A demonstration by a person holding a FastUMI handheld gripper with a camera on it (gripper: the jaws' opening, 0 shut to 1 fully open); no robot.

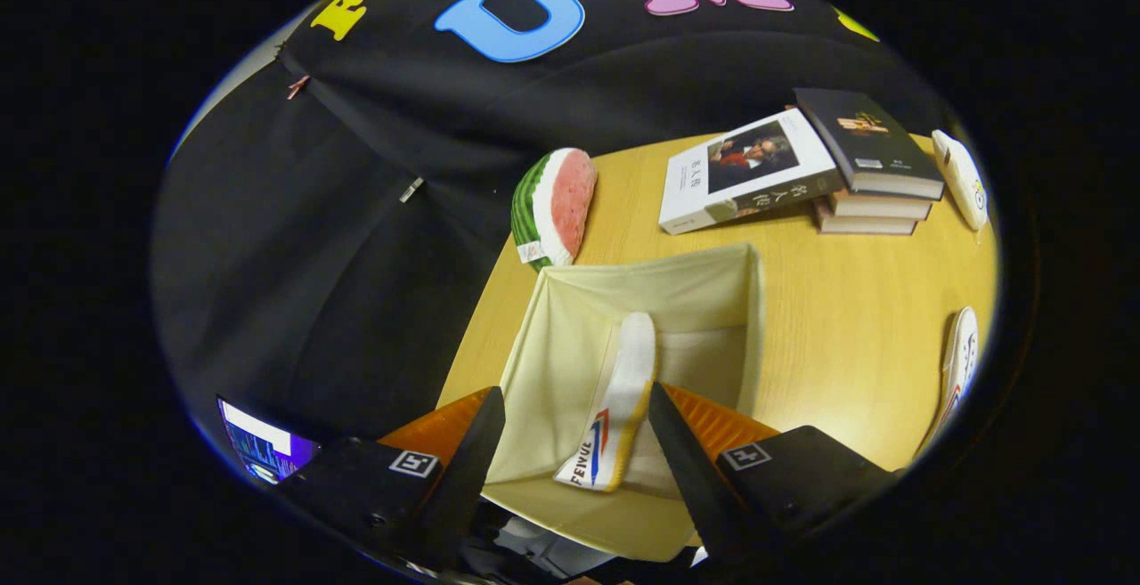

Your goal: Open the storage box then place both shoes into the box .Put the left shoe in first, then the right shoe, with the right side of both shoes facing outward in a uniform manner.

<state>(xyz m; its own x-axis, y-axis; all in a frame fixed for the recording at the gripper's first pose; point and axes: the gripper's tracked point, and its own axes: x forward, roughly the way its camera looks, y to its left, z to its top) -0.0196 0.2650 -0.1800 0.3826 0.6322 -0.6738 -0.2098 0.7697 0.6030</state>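
Note:
The cream fabric storage box (570, 291) stands open on the wooden table, just ahead of and below my fingers. One white shoe (623, 389) with a red and blue stripe is inside it, standing on its side and leaning along the box's right half, toe pointing away. My gripper (574, 394) hovers over the near rim of the box, open. The shoe lies in the gap nearer the right finger, and neither finger presses on it. A second white shoe (962, 362) lies on the table far to the right of the box.
A watermelon-slice toy (554, 207) sits just beyond the box's far left corner. A white book (744, 174) and a stack of books (868, 166) lie beyond the box, with a white object (962, 177) to their right. The table's left edge runs close beside the box.

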